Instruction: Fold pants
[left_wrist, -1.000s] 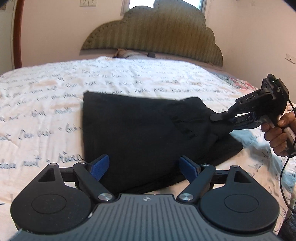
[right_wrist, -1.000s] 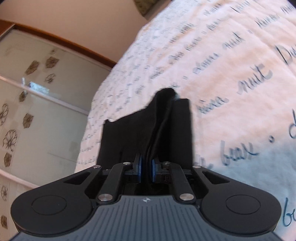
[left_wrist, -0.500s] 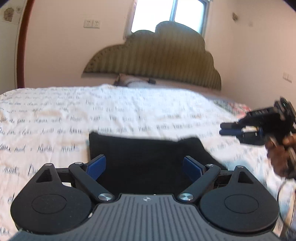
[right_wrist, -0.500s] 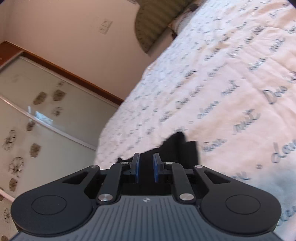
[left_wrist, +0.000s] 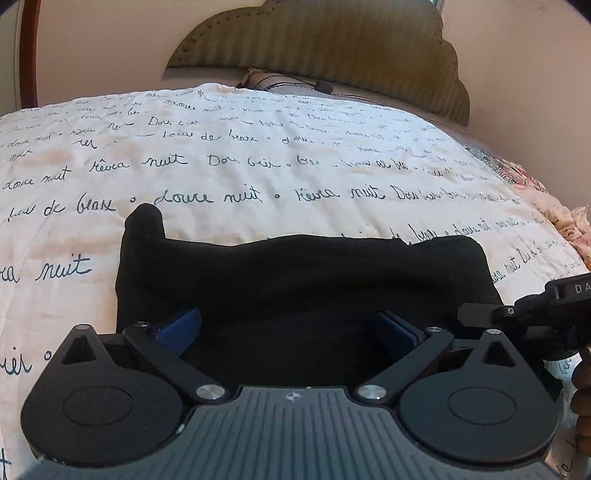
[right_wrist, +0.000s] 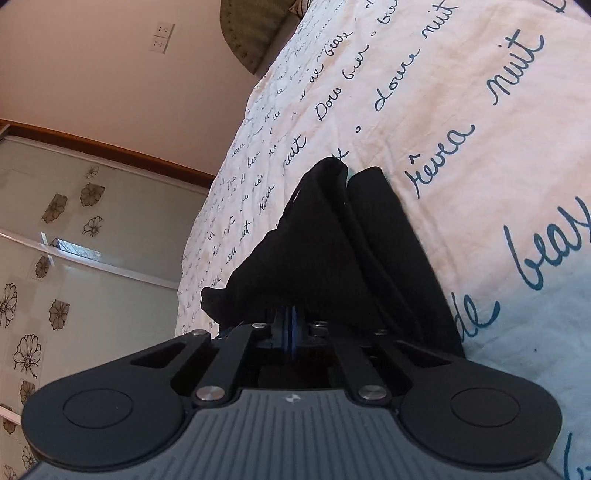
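Black pants (left_wrist: 295, 280) lie folded on the bed, filling the lower middle of the left wrist view. My left gripper (left_wrist: 288, 328) is open, its blue pads (left_wrist: 177, 328) spread over the near edge of the pants with nothing between them. My right gripper (left_wrist: 476, 314) comes in from the right edge at the pants' right side. In the right wrist view the right gripper (right_wrist: 290, 325) is shut on a fold of the pants (right_wrist: 332, 251), which rises in ridges ahead of it.
The white bedspread (left_wrist: 258, 166) with dark script covers the bed. A padded headboard (left_wrist: 332, 48) and a pillow (left_wrist: 266, 79) are at the far end. A mirrored wardrobe (right_wrist: 74, 240) stands beyond the bed's side. A floral cloth (left_wrist: 546, 206) lies at the right edge.
The right gripper had let go and lifted off half a second ago; now it is back down and shut on the pants. The left gripper moved closer over the pants' near edge.
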